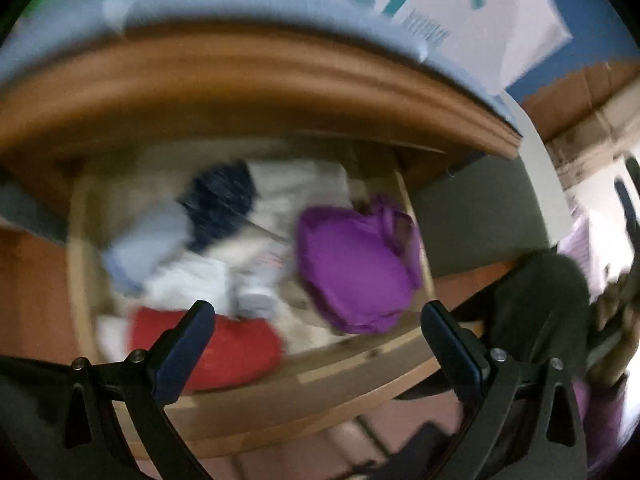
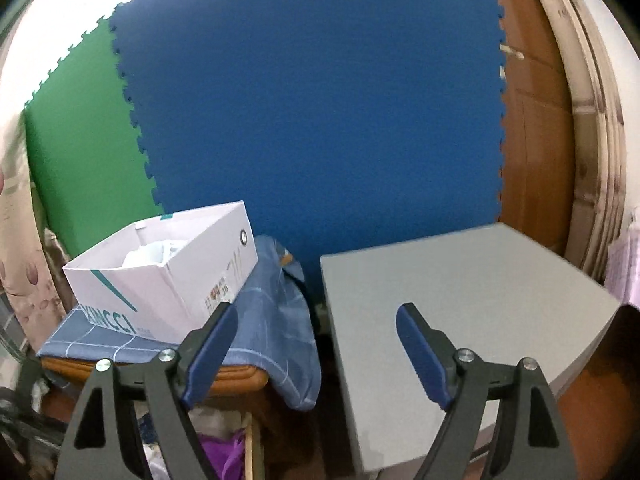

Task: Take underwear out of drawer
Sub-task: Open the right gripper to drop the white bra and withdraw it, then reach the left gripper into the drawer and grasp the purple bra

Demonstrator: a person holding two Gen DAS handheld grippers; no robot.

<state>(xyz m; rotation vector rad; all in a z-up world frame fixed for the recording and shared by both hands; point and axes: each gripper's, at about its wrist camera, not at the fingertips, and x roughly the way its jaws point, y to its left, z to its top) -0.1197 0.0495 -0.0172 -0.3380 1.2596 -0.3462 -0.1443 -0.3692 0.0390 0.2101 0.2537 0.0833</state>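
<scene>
Underwear lay jumbled in the open wooden drawer (image 1: 80, 264): purple piece (image 1: 352, 272) at right, red one (image 1: 236, 344) at front, navy (image 1: 222, 200) & pale blue (image 1: 148, 244) behind. L gripper (image 1: 318, 318) hung over it, jaws apart, nothing between. R gripper (image 2: 316, 322) was spread wide too, empty, over the grey tabletop (image 2: 480, 280) beside the white shoebox (image 2: 160, 280).

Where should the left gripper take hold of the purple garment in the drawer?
Probably at the bunched folds along the purple garment's far right edge, coming from above with the open left gripper. That ridge stands proud and lies beside the drawer wall; the rest looks flat. The frame is blurred.
</scene>
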